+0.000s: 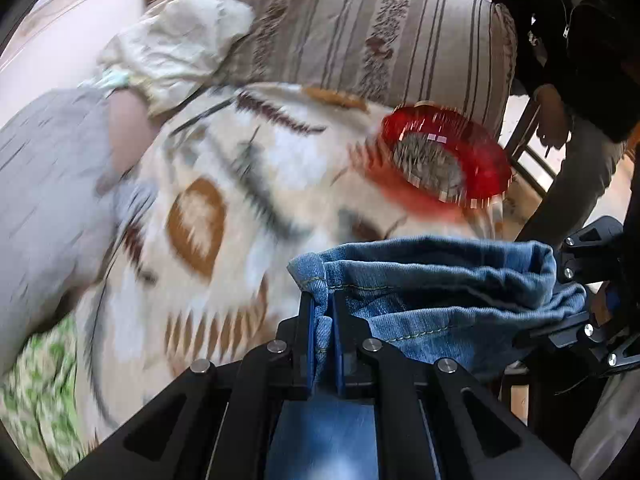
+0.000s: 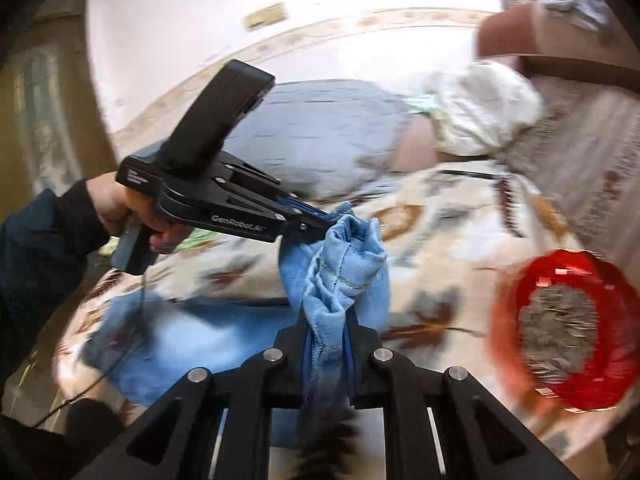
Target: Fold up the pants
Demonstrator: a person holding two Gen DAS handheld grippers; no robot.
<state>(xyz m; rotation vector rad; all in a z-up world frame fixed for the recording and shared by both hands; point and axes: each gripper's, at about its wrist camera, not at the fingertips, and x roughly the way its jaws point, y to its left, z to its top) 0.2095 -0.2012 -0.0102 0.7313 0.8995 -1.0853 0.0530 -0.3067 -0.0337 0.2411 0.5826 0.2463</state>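
1. My left gripper (image 1: pixel 322 312) has its jaws clamped on a hem of the jeans (image 1: pixel 432 292).
2. My right gripper (image 2: pixel 328 320) is clamped on denim too.
3. Jeans bunched at six o'clock over the bed (image 1: pixel 240 160); no fold visible yet, so most folding looks undone.

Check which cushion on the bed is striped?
The big striped cushion against the headboard, behind the red bowl. The cream pillow and grey pillow are plain.
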